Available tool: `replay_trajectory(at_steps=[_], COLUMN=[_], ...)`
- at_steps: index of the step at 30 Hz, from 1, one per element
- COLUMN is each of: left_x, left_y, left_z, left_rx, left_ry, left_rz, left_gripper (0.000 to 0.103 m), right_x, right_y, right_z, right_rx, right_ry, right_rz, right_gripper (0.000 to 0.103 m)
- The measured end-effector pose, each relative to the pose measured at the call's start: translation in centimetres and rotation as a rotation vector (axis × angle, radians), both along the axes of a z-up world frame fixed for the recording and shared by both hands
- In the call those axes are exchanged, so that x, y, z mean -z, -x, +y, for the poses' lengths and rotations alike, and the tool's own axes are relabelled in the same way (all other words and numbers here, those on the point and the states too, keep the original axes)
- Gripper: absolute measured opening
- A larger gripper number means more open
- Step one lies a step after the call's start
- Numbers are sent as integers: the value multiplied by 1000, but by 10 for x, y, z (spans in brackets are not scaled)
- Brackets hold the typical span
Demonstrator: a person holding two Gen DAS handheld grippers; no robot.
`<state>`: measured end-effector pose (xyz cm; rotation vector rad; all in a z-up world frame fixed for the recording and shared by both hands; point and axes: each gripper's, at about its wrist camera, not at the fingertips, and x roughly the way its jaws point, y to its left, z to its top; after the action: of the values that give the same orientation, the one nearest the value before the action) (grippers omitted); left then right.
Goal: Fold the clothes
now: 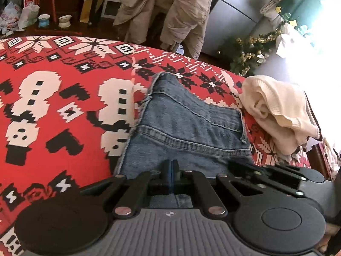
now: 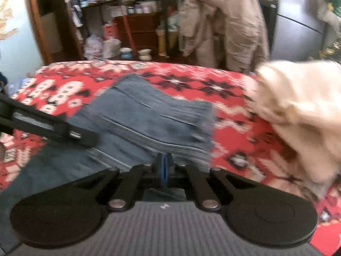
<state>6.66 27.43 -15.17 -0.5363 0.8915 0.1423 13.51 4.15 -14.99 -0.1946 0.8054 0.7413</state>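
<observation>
The left tool [image 1: 172,163] is pressed together, pinching the near edge of the jeans [image 1: 187,123]. The right tool [image 2: 163,160] is pressed together too, at the same denim edge; whether cloth sits inside it is blurred. The jeans lie folded just ahead of both on the red patterned cover [image 1: 64,111], a cream sweater [image 1: 277,115] off to their right.

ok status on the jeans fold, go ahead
Left gripper shut, right gripper shut, both at near edge of jeans; grip on denim unclear. Jeans partly folded on red blanket. Cream sweater alongside, clear of them.
</observation>
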Motion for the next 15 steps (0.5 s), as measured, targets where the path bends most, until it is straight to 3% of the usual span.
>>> replay_trajectory(at_steps=[2, 6, 11, 15], left_x=[0, -6, -37, -50], left_y=[3, 13, 20, -5], left_z=[2, 5, 9, 16], left_rx=[-9, -17, -7, -8], left_ry=[1, 5, -10, 21], left_rz=[9, 20, -15, -40], left_gripper=[3, 2, 3, 3], right_x=[0, -4, -17, -35], right_y=[-2, 5, -7, -16], right_z=[-15, -22, -40, -30], right_rx=[20, 69, 97, 45], right_ry=[-15, 43, 6, -56], right_rz=[11, -62, -49, -55], right_gripper=[0, 0, 4, 5])
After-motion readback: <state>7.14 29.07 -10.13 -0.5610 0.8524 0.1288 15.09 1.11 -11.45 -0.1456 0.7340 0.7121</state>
